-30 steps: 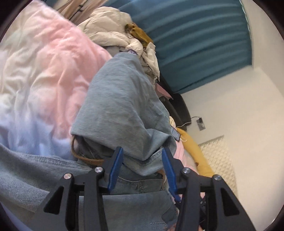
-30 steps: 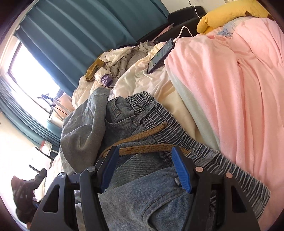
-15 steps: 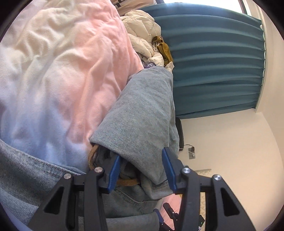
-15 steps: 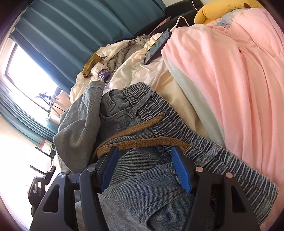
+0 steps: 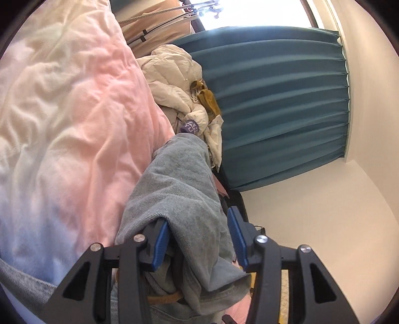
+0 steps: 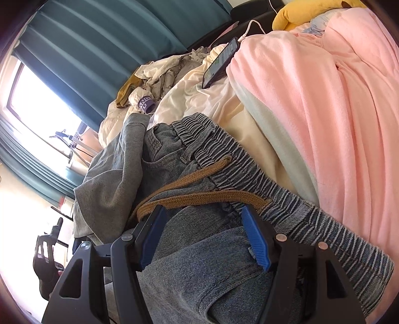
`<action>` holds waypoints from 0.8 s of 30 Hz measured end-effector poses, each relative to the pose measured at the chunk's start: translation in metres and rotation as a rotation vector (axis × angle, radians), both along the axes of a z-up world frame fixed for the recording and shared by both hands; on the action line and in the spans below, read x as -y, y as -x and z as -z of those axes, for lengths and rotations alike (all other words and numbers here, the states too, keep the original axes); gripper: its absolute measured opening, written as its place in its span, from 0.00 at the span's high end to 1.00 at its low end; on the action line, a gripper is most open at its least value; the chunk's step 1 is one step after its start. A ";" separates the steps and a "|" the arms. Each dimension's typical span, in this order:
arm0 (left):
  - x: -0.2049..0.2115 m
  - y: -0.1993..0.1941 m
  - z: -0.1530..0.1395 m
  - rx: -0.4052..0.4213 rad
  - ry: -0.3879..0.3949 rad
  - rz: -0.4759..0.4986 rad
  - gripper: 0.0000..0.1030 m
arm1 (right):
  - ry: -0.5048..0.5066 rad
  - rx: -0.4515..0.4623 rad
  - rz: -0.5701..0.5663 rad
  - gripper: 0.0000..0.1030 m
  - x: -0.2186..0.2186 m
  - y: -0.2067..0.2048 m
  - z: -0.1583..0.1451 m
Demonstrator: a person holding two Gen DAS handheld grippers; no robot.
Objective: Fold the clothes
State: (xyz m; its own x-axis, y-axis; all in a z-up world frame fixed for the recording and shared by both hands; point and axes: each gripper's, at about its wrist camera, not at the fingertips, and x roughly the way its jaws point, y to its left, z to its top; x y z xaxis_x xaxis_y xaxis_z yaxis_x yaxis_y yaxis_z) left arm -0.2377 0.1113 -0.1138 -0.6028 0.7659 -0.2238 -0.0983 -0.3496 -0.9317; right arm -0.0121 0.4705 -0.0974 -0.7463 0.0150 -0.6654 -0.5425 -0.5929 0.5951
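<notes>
Blue denim jeans with a ribbed elastic waistband and a brown drawstring lie on the bed. A grey-blue leg is folded over beside the waist. My right gripper sits just below the drawstring, and both its pads touch the denim bunched between them. In the left wrist view the same folded leg runs away from me. My left gripper straddles its near end, and a dark gap shows beside the right pad.
A pink and cream blanket covers the bed on one side of the jeans. A heap of cream clothes lies beyond them, by the teal curtain. A phone on a cable rests near a yellow pillow.
My left gripper has turned and slid forward, so the folded leg that lay ahead of its tips now sits between the fingers. The right gripper has hardly moved.
</notes>
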 end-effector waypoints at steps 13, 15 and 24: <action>-0.001 0.036 -0.015 0.056 0.271 -0.014 0.91 | -0.089 0.009 -0.019 0.38 0.007 0.011 0.004; 0.007 0.035 -0.045 -0.023 0.341 -0.035 0.93 | -0.104 -0.002 -0.022 0.38 0.008 0.011 0.002; 0.106 0.040 -0.177 -0.290 0.613 -0.229 0.97 | -0.150 0.006 -0.057 0.38 0.020 0.016 0.001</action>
